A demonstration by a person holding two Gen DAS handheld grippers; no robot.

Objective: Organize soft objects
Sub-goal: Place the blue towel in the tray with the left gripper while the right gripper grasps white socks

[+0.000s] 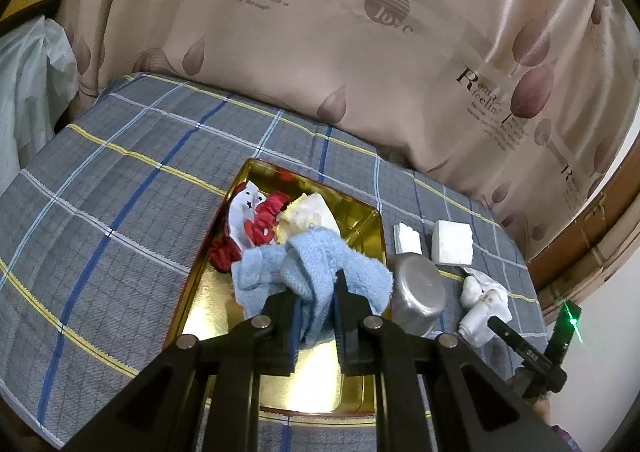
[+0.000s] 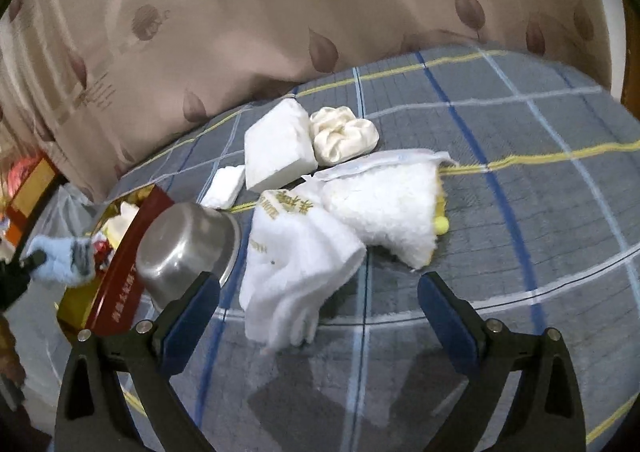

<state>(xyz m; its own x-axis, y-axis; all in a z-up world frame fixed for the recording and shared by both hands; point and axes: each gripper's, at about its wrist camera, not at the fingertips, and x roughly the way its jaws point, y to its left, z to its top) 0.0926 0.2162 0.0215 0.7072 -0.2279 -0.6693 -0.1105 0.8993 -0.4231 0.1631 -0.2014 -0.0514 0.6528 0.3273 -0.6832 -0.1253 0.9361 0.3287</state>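
Left gripper (image 1: 316, 316) clenching blue towel (image 1: 320, 272), hanging it over gold tray (image 1: 208, 292) already holding red cloth (image 1: 264, 223) and yellow cloth (image 1: 304, 215); judging drop-off step in hand, next calling for release over tray; right gripper (image 2: 320, 292) gaping empty, nearing white towel (image 2: 296, 260); fluffy cloth (image 2: 384, 203) lying beyond

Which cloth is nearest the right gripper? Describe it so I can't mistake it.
On the grey plaid bedsheet, right of the tipped steel pot, lies a folded white towel. Gold embroidered lettering marks it, unlike the fluffy white-and-yellow cloth beyond.
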